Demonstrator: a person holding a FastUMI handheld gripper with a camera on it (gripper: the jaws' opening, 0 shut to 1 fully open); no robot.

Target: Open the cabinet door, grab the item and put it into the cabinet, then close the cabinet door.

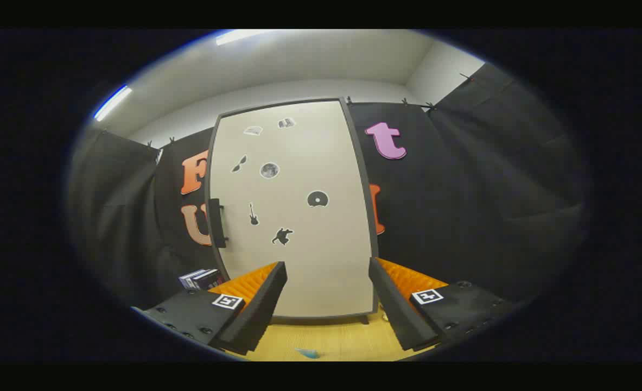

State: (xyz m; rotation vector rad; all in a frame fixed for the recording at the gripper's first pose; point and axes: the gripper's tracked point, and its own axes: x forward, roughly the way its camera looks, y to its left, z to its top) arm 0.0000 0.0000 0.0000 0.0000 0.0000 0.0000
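1. One gripper [327, 304], its two fingers spread apart, holding nothing.
2. One cabinet [321, 282] beyond them on the wooden table [326, 339]; its door is closed.
3. One dark handle [217, 222] on the door's left edge.
4. Seven stickers [269, 170] on the door.
5. One boxed item [201, 278] beside the cabinet's lower left.

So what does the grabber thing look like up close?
The gripper has two wedge-shaped fingers with ridged inner faces. Each finger joins a dark block dotted with round screw heads, and each block carries a little square black-and-white marker. No cables or sleeves are visible.
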